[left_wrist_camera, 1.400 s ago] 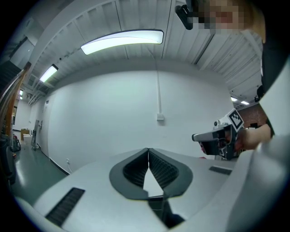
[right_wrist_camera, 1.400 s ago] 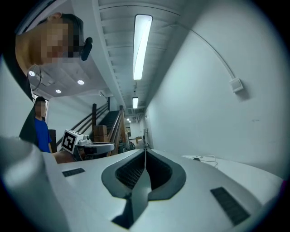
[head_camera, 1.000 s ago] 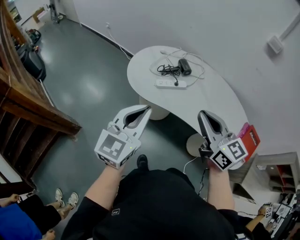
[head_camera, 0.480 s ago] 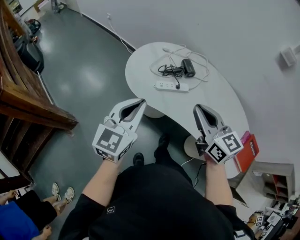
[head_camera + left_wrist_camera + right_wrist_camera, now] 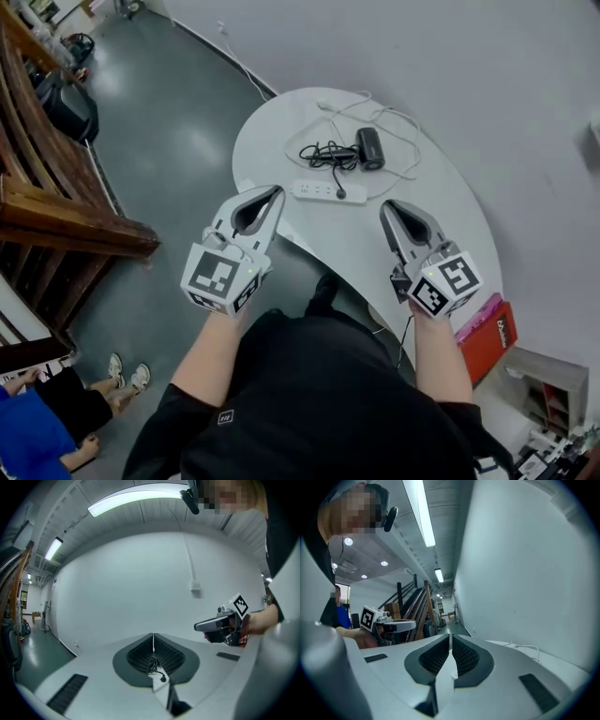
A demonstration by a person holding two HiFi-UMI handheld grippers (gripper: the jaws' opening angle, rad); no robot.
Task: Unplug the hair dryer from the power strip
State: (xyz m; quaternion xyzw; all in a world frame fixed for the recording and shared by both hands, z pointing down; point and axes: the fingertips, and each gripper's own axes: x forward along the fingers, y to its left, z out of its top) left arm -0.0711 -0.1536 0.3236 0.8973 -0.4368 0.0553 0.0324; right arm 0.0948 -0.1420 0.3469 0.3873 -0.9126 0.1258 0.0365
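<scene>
Head cam sits up top and looks steeply down past my torso [image 5: 319,394], so my left claw [image 5: 273,192] and right claw [image 5: 386,207] are close in front and the white bench [image 5: 375,244] is farther out. Each claw cam rides low behind its own jaws and looks almost level along them. The left one faces the bench and wall [image 5: 140,583], with the power strip [image 5: 158,680] just past the tips. The right one faces wall plus stairs [image 5: 412,602]. Each catches the other claw off to the side.

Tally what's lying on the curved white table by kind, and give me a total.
White power strip: 1
Black hair dryer: 1
Cords: 2, a tangled black cord and a loose white cable
Total: 4
</scene>
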